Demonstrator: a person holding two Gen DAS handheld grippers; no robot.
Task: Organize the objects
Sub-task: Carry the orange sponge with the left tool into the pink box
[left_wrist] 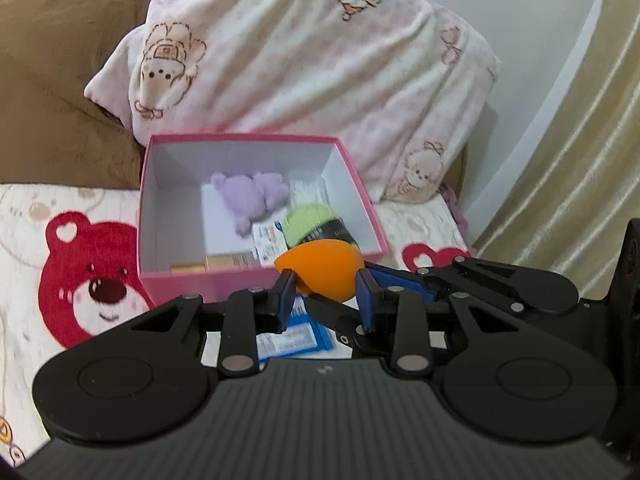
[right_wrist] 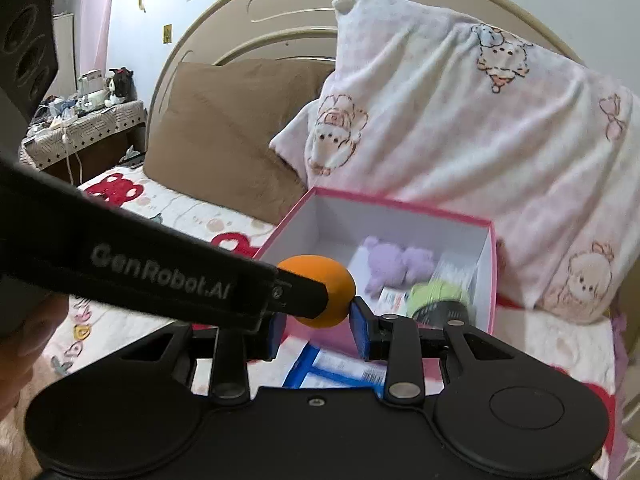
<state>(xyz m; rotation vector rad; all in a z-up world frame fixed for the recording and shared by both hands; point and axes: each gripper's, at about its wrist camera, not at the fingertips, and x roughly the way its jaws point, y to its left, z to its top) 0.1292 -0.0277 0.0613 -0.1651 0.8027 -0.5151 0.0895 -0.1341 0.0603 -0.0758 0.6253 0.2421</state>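
My left gripper (left_wrist: 326, 294) is clamped on the orange sponge (left_wrist: 320, 270), held in the air just in front of the pink box (left_wrist: 362, 196). My right gripper (right_wrist: 318, 330) is narrow; the sponge (right_wrist: 336, 280) sits at its tips too, but I can't tell if its pads press it. A blue packet (left_wrist: 296, 340) lies on the bed (left_wrist: 24, 216) below. In the box: purple plush (left_wrist: 248, 196), green yarn (left_wrist: 310, 218). Pillow (left_wrist: 320, 60) behind.
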